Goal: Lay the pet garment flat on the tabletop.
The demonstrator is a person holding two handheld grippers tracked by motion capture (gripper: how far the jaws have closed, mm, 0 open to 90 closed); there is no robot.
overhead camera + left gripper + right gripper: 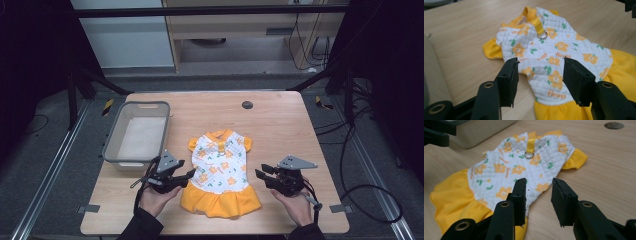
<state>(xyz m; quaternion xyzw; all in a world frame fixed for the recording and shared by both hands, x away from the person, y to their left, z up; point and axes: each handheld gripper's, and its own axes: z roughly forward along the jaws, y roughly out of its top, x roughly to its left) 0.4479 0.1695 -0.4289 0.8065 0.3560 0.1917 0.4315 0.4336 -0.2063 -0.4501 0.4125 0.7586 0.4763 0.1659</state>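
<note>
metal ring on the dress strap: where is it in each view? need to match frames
High view: the metal ring sits near the dress's collar, centre of the table, tiny.
Left gripper view: upper middle, at the yellow strap's end.
Right gripper view: upper middle, just below the yellow strap.
Shared landmark: the yellow skirt hem, opposite the ring in every view.

The quilted white bodice of the small yellow dress (554,57) bears the orange word "Flower" repeated among its printed blossoms.

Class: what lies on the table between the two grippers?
The small dress lies flat between the left gripper and right gripper, seen in the high view.
</note>
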